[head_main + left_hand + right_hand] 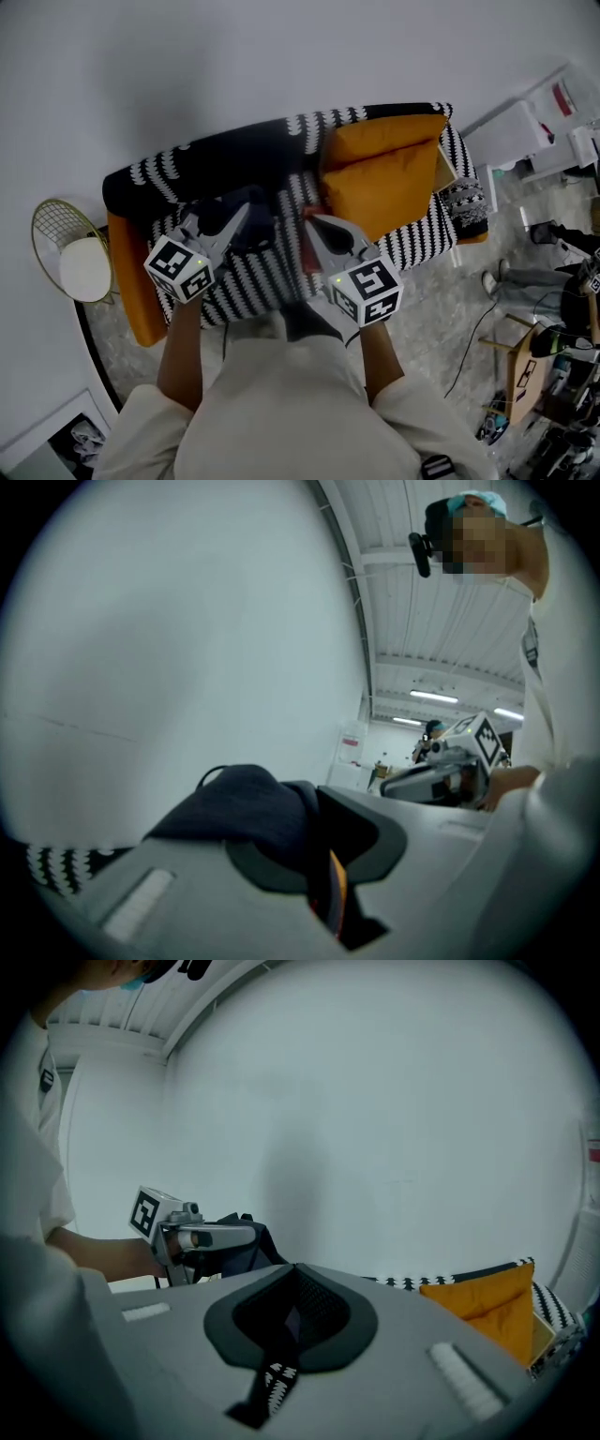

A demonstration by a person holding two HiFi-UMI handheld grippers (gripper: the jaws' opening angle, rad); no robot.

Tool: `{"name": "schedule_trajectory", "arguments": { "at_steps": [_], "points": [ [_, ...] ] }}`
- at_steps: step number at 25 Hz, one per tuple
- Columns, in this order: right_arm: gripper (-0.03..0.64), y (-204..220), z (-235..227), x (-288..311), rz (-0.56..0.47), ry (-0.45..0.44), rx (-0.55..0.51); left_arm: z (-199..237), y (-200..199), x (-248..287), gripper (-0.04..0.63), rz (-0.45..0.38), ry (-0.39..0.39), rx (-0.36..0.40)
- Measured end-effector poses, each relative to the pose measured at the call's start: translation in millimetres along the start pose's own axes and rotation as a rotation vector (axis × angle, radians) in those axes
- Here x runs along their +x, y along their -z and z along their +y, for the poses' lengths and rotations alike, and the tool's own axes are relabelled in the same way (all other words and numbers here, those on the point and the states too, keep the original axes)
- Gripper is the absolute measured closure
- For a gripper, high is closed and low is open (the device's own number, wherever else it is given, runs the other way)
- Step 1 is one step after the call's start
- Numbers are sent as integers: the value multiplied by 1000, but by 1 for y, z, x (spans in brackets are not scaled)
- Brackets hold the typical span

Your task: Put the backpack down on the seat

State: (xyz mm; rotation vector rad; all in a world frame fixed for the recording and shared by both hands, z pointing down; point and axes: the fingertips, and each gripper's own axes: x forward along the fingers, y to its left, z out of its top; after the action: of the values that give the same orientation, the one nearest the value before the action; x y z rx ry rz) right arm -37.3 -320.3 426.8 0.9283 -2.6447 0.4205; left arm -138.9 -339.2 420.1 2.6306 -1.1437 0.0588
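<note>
The dark navy backpack (249, 212) hangs bunched over the left part of the black-and-white patterned sofa seat (274, 274). My left gripper (238, 219) is shut on it. In the left gripper view navy fabric (246, 806) with an orange edge fills the jaws of the left gripper (323, 860). My right gripper (315, 225) hovers beside it over the middle of the seat. Its jaws (291, 1314) are closed to a narrow slit with nothing visibly between them, and sofa pattern shows through below. In the right gripper view the backpack (249, 1241) hangs under the left gripper (217, 1237).
Two orange cushions (382, 176) lean on the sofa's right half. A gold wire side table (69, 251) stands at the sofa's left end. White appliances (525, 131) and cluttered gear (553, 366) fill the floor at right. A white wall rises behind the sofa.
</note>
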Motion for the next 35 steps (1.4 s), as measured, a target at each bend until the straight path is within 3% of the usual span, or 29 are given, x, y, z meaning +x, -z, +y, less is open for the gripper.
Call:
{"name": "schedule_trajectory", "arguments": {
  "at_steps": [13, 19, 29, 35],
  "points": [
    [609, 34, -101, 50, 85, 62, 85, 66, 67, 132, 558, 91, 93, -64],
    [609, 48, -134, 69, 117, 87, 106, 99, 98, 166, 558, 108, 88, -200],
    [610, 56, -161, 87, 76, 138, 155, 129, 140, 210, 558, 183, 111, -302],
    [609, 63, -171, 96, 100, 154, 167, 148, 169, 216, 557, 231, 65, -381]
  ]
}}
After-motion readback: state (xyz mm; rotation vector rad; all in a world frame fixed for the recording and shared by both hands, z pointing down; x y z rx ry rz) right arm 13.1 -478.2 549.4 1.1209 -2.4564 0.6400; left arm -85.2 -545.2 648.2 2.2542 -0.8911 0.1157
